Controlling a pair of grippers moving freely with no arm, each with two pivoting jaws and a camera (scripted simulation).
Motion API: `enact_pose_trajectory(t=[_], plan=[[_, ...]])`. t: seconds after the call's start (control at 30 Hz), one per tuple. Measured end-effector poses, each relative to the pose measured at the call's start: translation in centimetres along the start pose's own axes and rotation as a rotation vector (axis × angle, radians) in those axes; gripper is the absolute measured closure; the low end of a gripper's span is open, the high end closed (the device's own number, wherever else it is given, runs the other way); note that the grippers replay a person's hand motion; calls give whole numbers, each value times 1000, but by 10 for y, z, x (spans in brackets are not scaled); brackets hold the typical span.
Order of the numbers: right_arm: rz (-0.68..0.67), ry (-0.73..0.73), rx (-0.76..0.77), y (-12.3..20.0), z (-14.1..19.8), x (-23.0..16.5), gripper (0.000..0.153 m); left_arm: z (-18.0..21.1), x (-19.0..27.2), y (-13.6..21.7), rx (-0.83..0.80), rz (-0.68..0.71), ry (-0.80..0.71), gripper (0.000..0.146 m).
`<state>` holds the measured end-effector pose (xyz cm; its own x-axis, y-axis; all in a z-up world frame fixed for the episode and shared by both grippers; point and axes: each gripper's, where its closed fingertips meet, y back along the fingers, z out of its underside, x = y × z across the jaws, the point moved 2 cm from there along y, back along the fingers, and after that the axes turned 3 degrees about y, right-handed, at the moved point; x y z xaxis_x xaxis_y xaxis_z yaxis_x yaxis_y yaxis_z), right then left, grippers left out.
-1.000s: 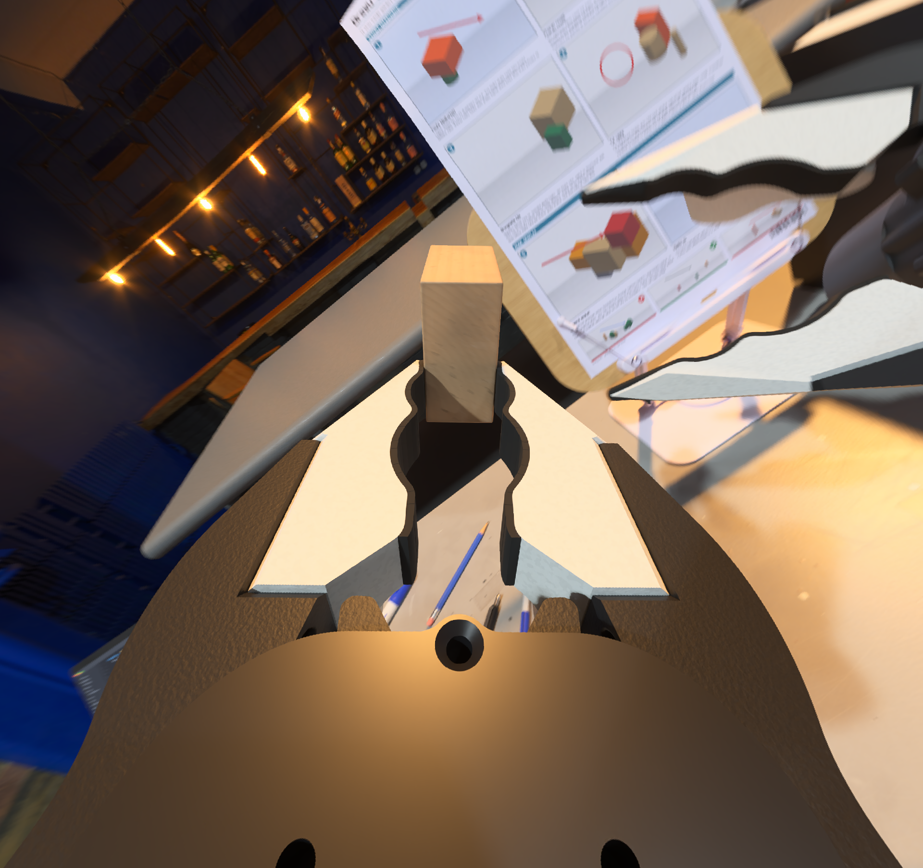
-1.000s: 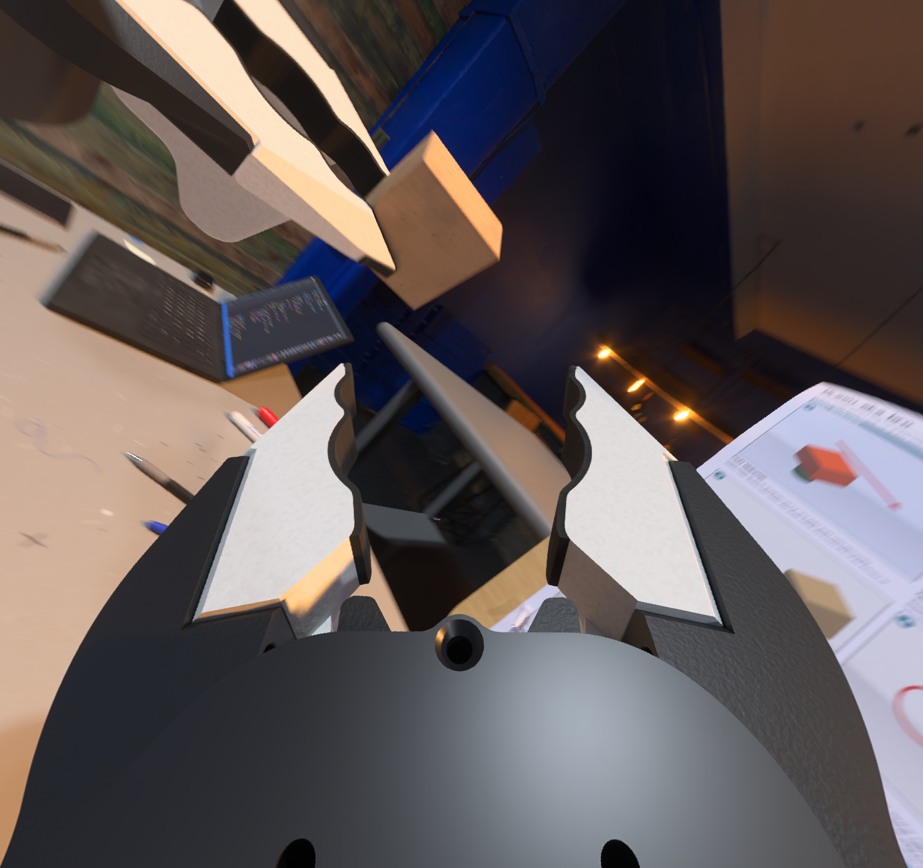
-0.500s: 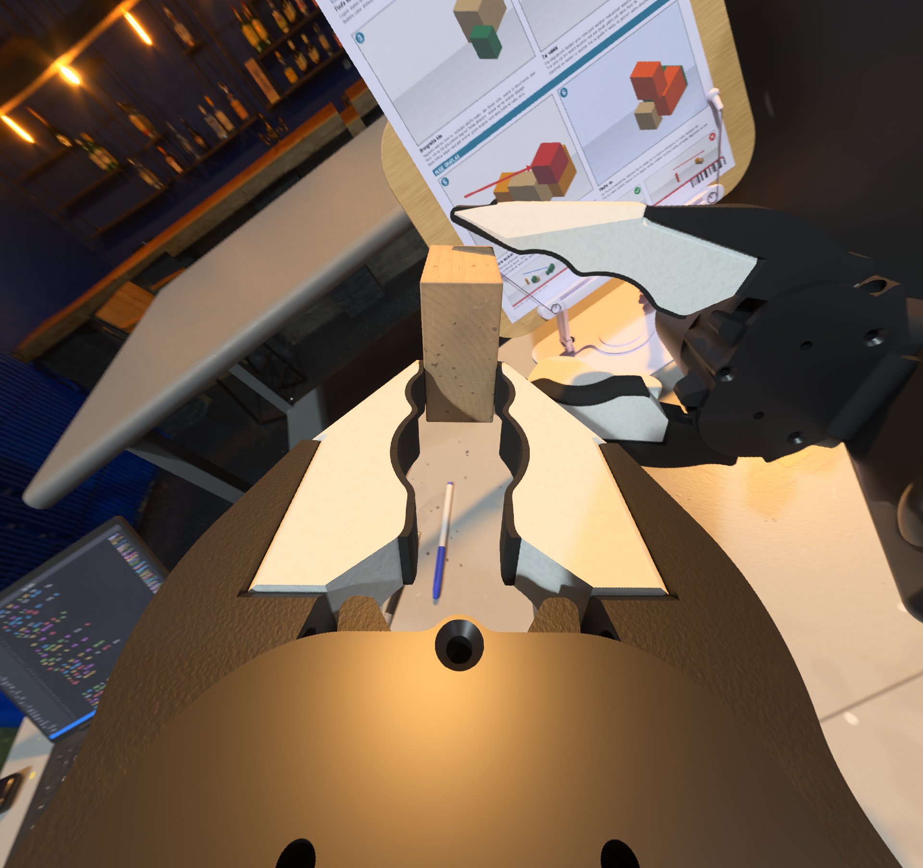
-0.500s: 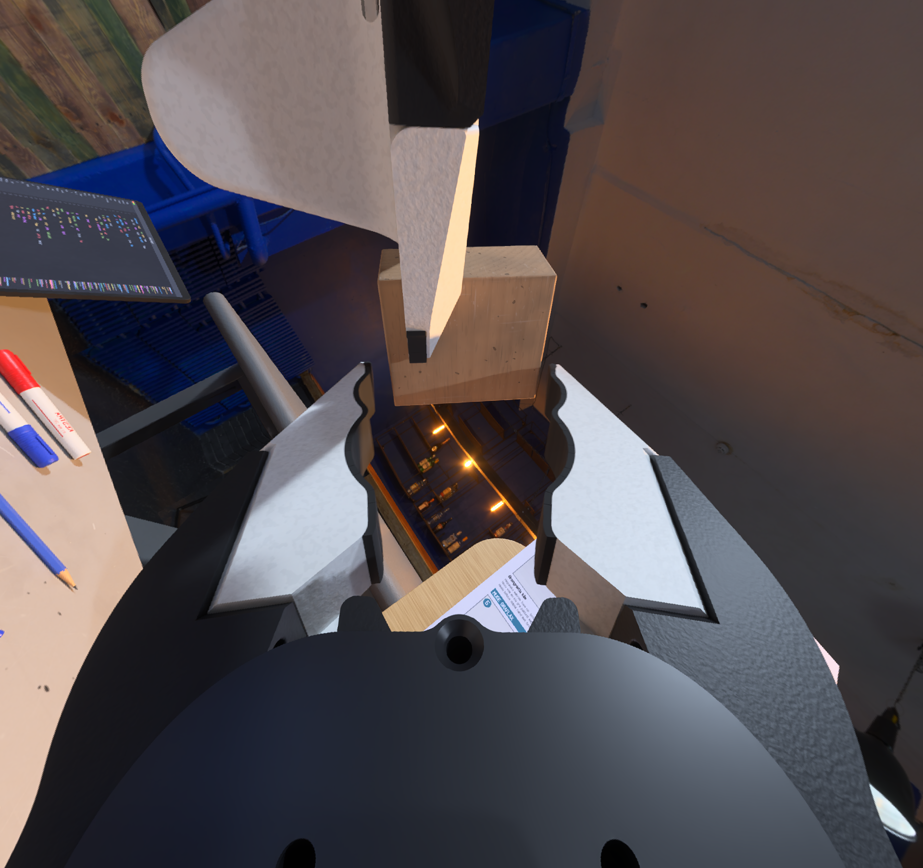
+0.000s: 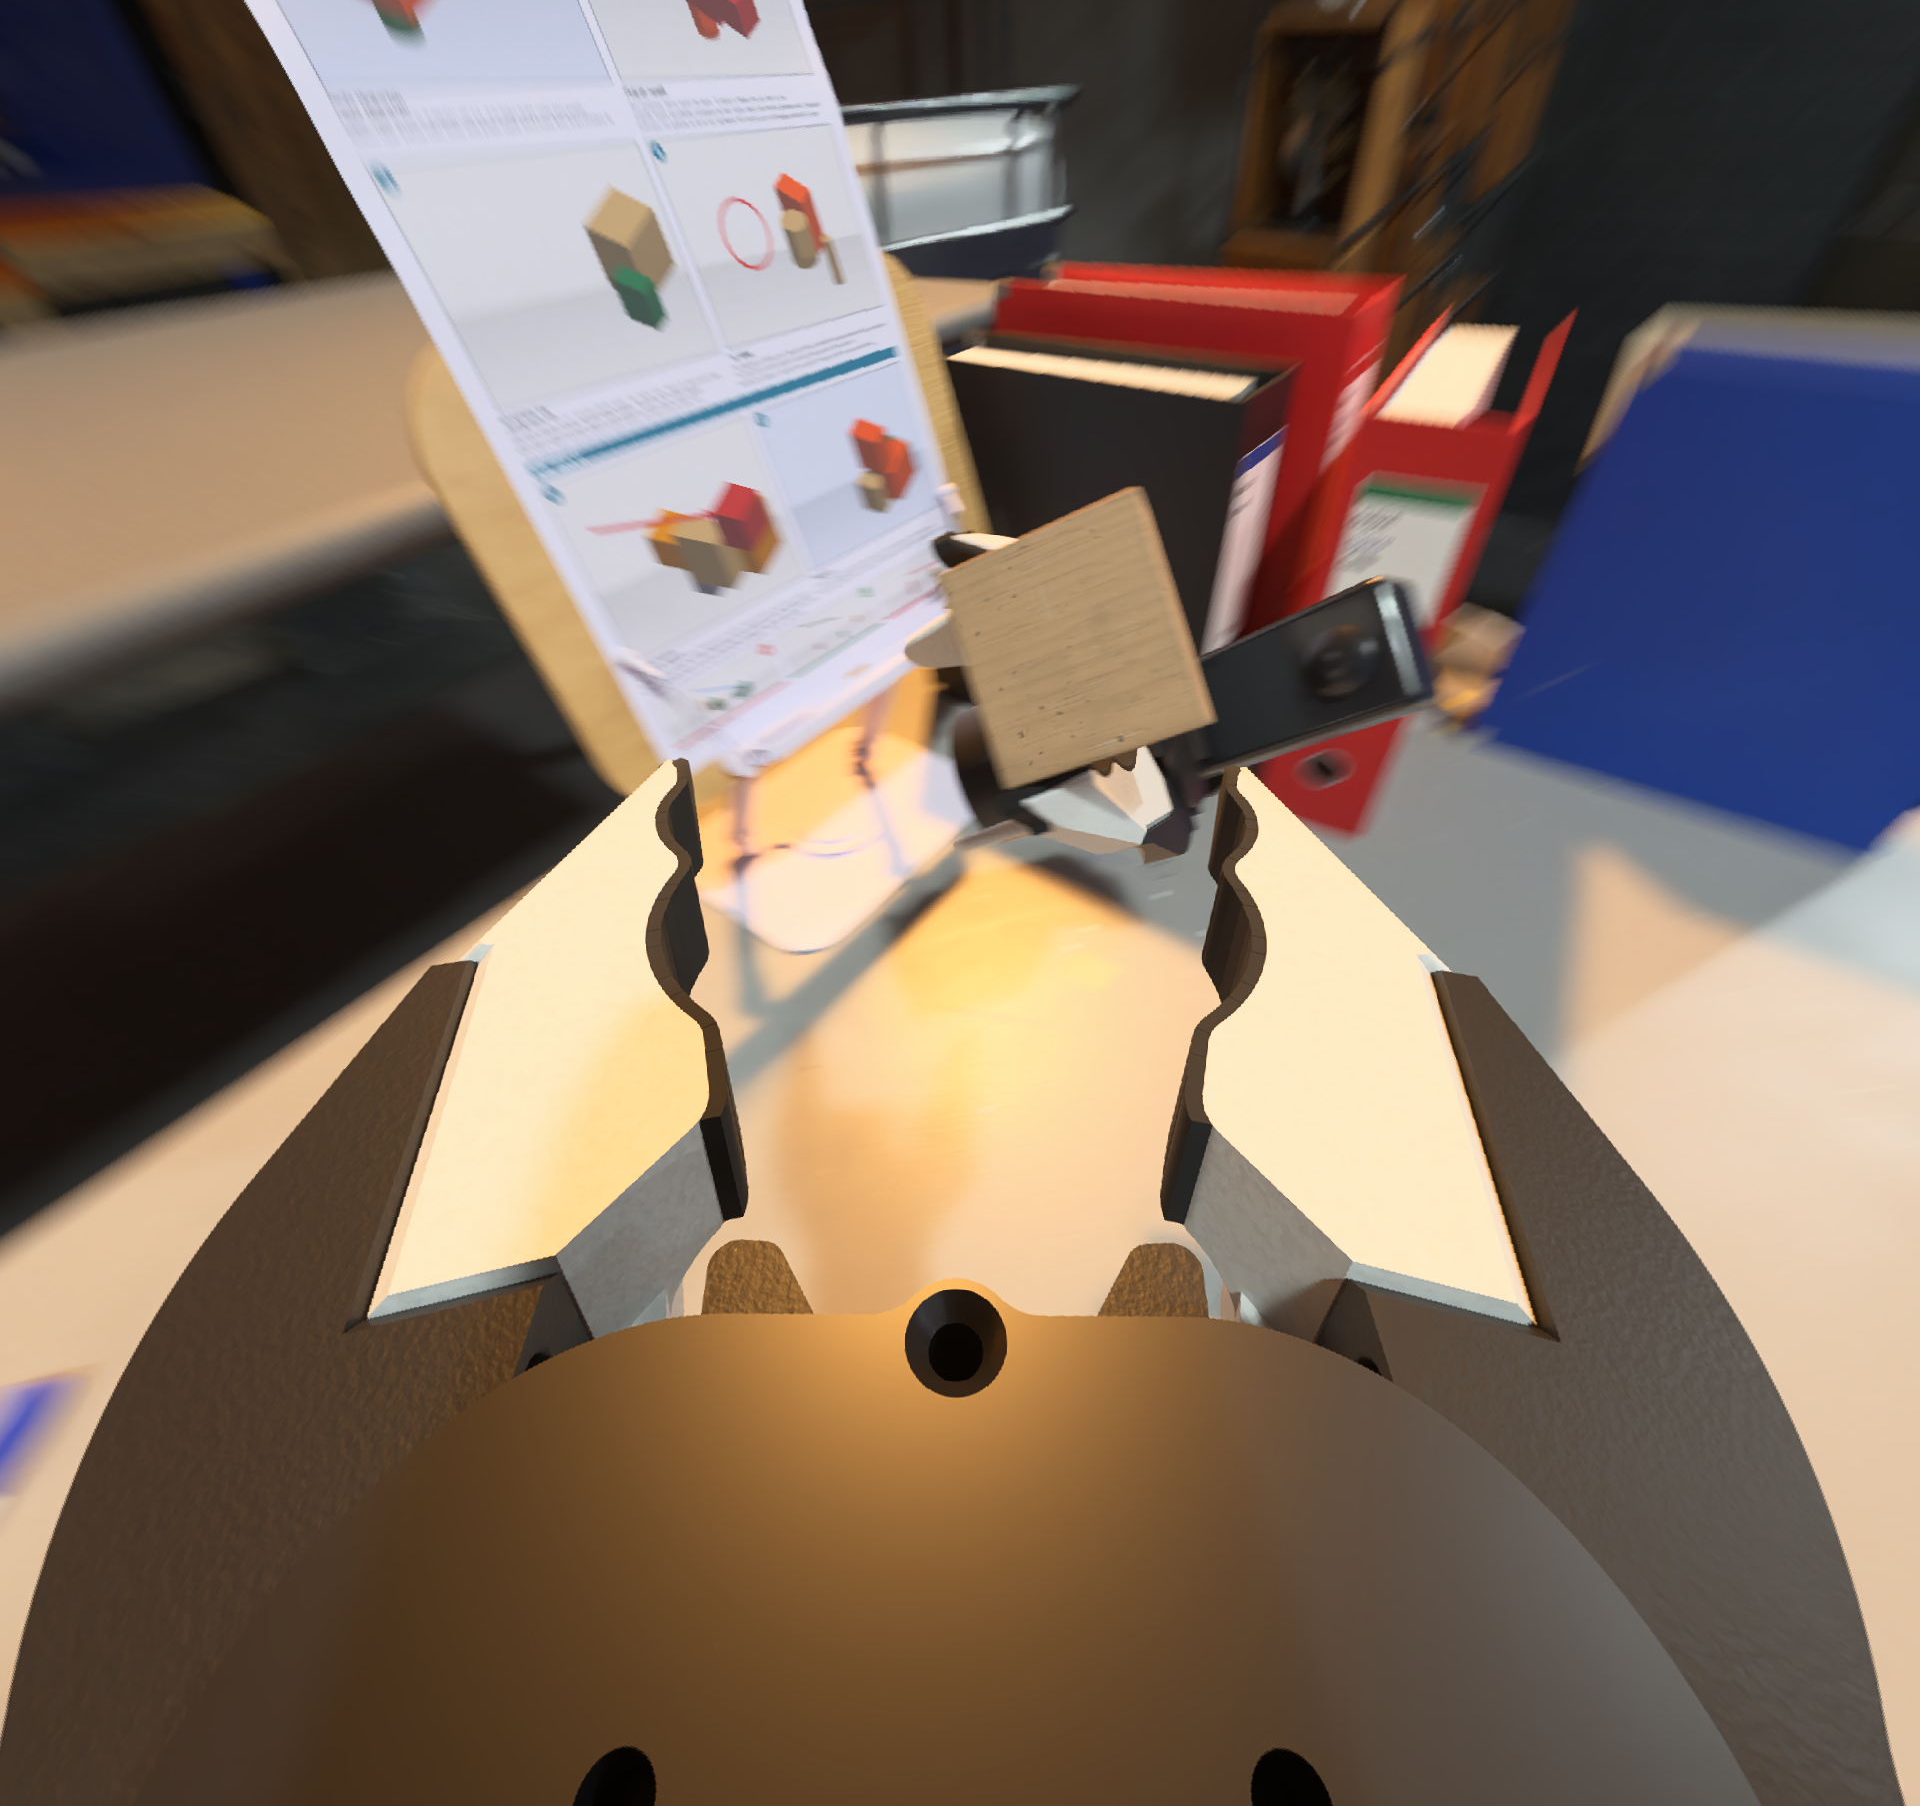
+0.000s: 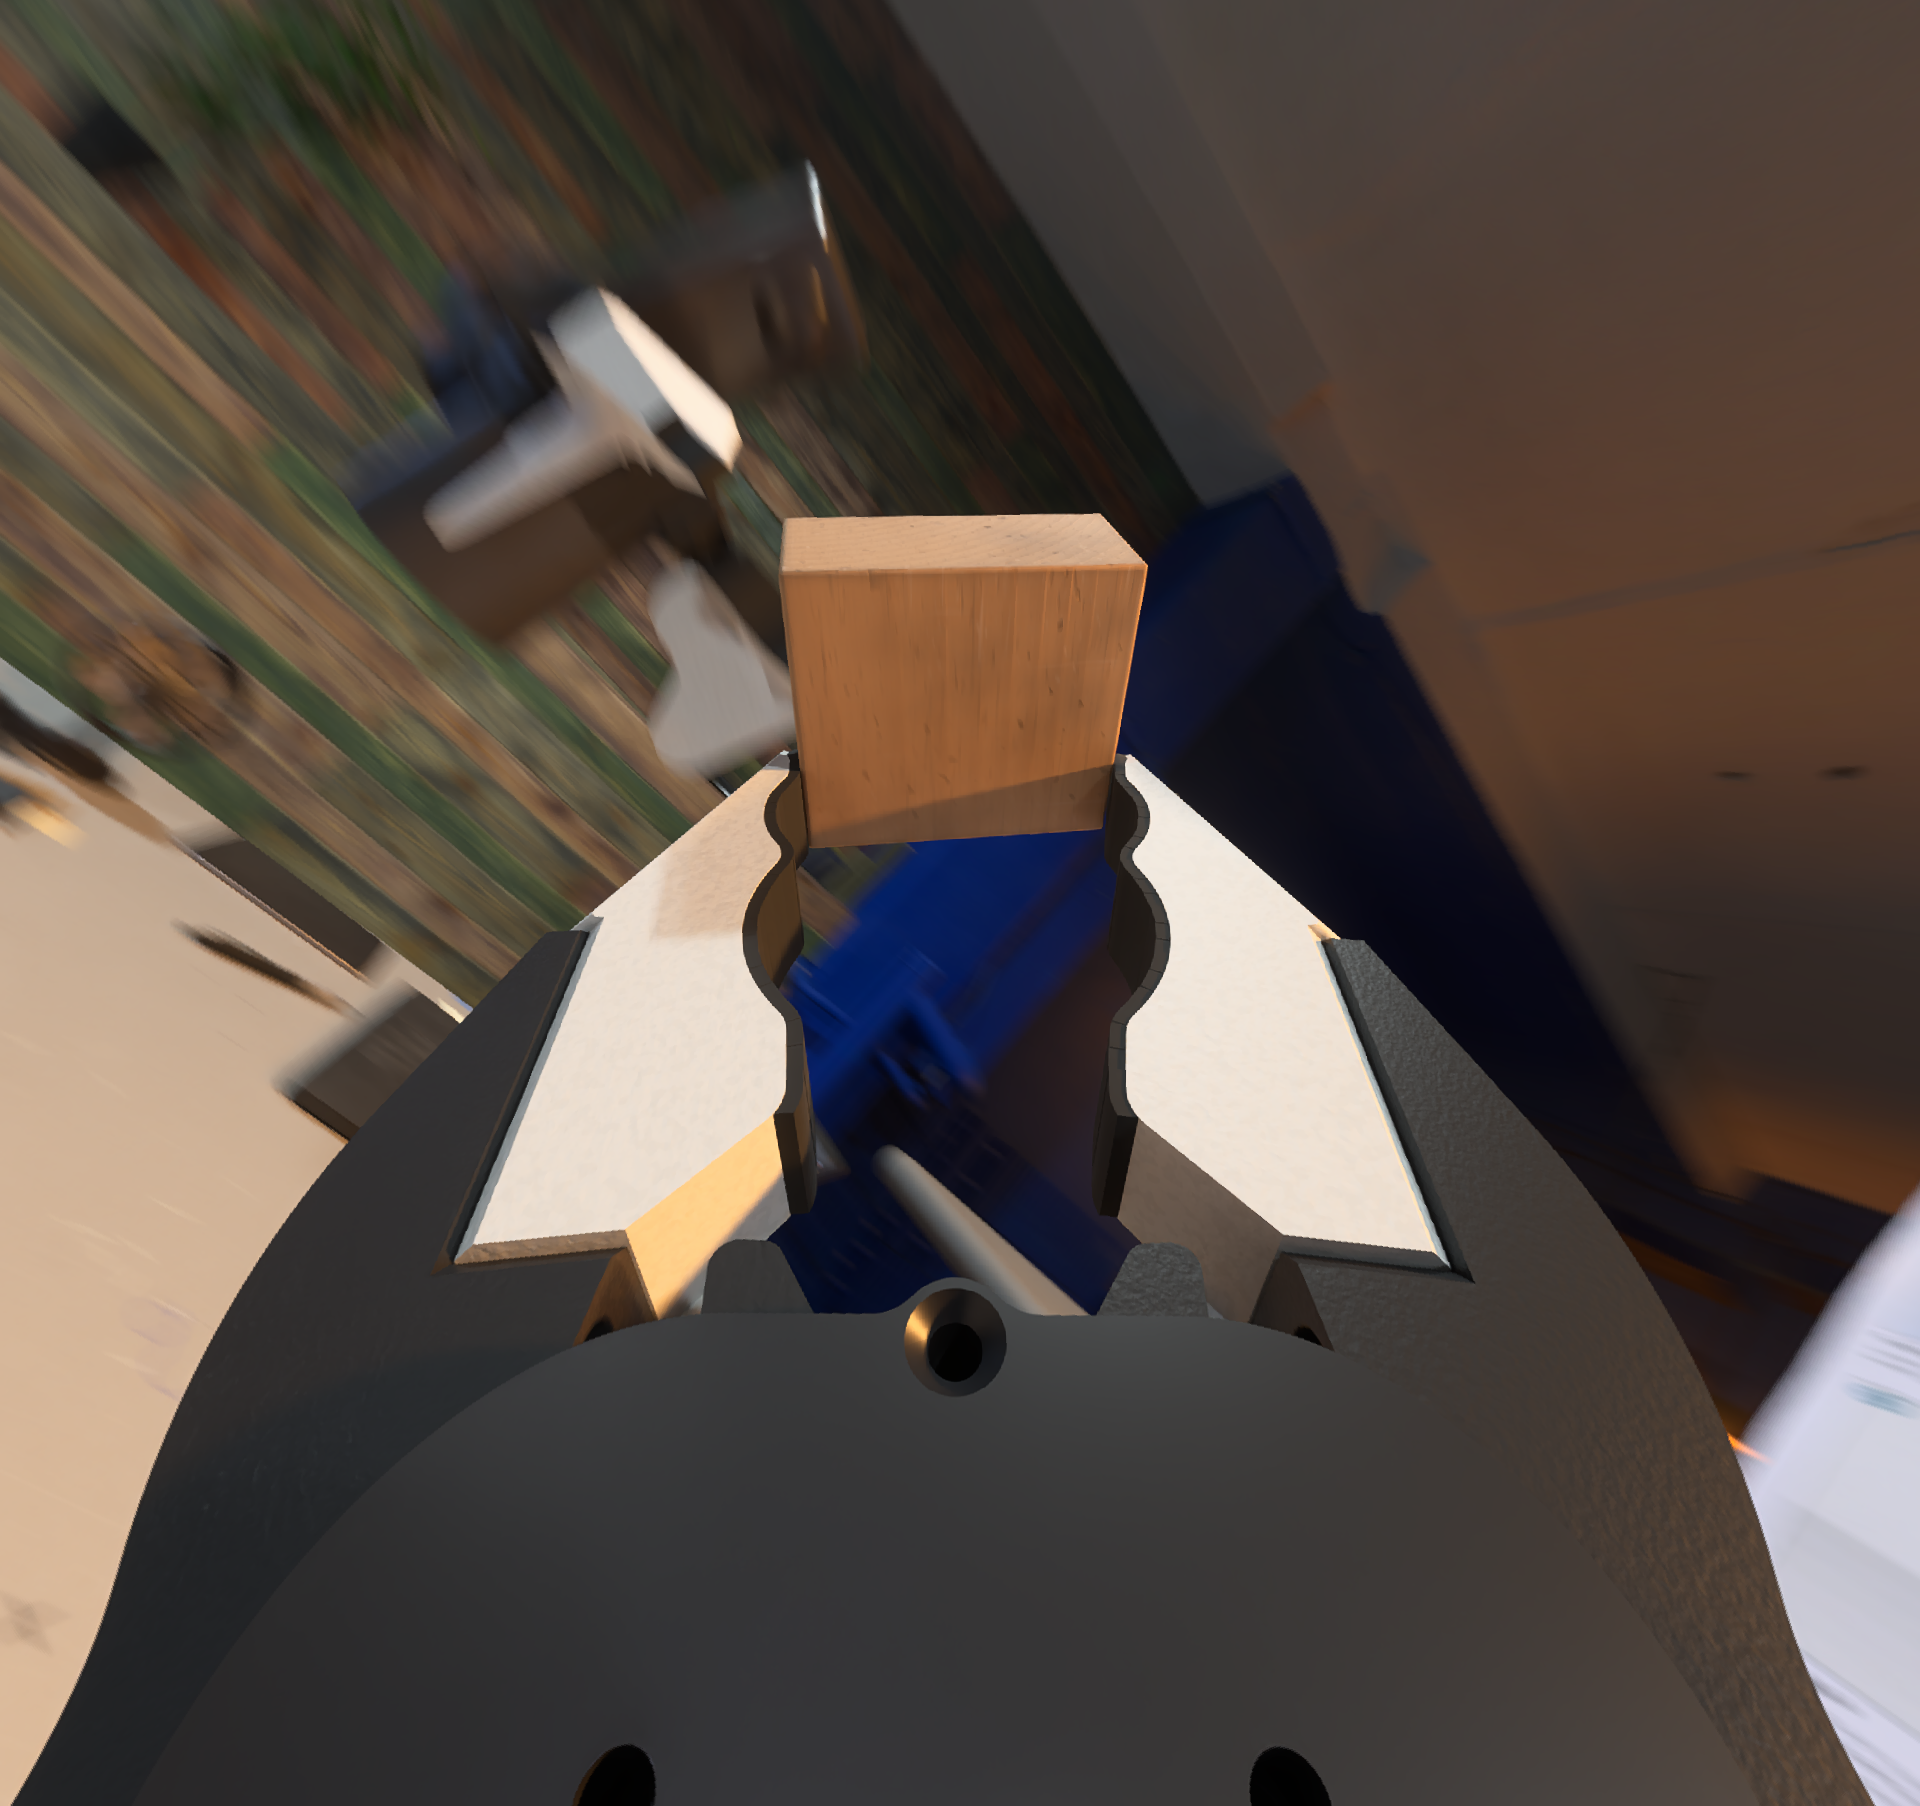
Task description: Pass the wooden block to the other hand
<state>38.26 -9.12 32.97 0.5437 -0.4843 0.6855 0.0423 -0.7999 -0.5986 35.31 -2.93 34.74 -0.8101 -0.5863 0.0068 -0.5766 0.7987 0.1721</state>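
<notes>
Now that my right gripper [image 6: 956, 800] pinches the wooden block [image 6: 961, 676] at its fingertips and my left gripper [image 5: 956, 800] stands spread and empty, I judge the handover done, needing only a steady hold.

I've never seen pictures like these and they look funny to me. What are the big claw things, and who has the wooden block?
Each picture comes from a camera that sits on a claw-like gripper and looks out along its two fingers. The brown one is the left gripper, seen in the left wrist view. Its fingers stand wide apart and hold nothing. The black one is the right gripper, seen in the right wrist view. Its fingertips pinch the wooden block, so the block is with the right gripper. In the left view you can see that same block farther off, held up above a pale table. Behind it are a sheet with pictures of coloured blocks on a stand, and red folders. The backgrounds are blurry.
</notes>
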Motion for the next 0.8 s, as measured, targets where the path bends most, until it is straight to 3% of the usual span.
enact_pose_trajectory(t=[0.13, 0.2, 0.23, 0.3, 0.43, 0.63, 0.73, 0.8], plan=[[-130, -295, 186, -5, -23, -13, 95, 21, -24, -9, 15, 304, 407, 46], [-184, -378, 235, -7, -31, -21, 95, 24, -13, -8, 65, 580, 571, 46], [-200, -397, 248, -8, -33, -24, 95, 25, -5, -4, 97, 728, 626, 48], [-218, -420, 254, -9, -33, -28, 95, 30, 7, -2, 126, 875, 626, 53], [-273, -475, 242, -9, -21, -38, 95, 41, 22, -13, 123, 891, 554, 65], [-255, -562, 164, -10, 7, -38, 95, 34, 4, -16, 216, 865, 656, 94], [-217, -437, -38, -4, 42, -29, 96, 34, -26, -8, 275, 738, 713, 106], [-122, -399, -155, 5, 66, -11, 96, 39, -48, -3, 275, 597, 682, 111]])
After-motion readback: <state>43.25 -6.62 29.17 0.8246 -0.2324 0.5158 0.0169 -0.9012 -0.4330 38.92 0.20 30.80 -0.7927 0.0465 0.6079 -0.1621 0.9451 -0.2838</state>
